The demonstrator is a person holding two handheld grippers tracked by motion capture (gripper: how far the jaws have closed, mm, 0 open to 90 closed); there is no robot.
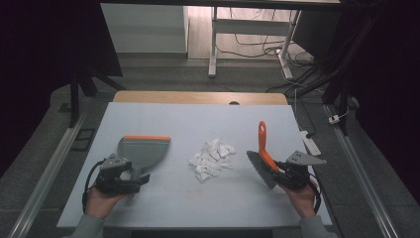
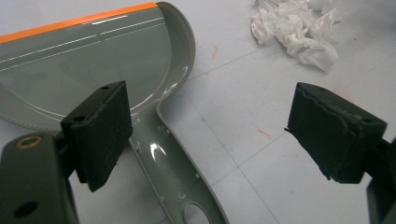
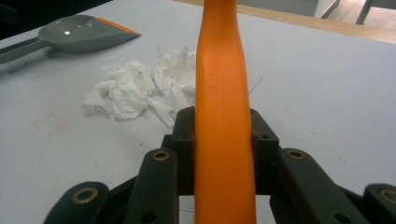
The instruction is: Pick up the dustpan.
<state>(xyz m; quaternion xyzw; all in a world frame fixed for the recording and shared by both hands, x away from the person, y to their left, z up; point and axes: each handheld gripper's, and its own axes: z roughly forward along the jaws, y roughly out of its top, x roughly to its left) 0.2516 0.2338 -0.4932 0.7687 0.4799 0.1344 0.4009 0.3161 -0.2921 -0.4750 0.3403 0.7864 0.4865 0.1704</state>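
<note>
our right gripper [image 1: 288, 174] clamps the orange-handled grey brush [image 1: 263, 148]; left gripper [image 1: 130, 179] gapes around the grey plastic dustpan [image 1: 141, 150] handle, so sweeping crumpled white tissue [image 1: 212, 157] could shove it toward the table's left edge.

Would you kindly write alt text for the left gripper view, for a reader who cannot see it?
Two open black fingers of the left gripper frame a grey dustpan with an orange lip, lying on a pale table; its handle runs between them, untouched. Crumpled white paper lies at top right.
</note>
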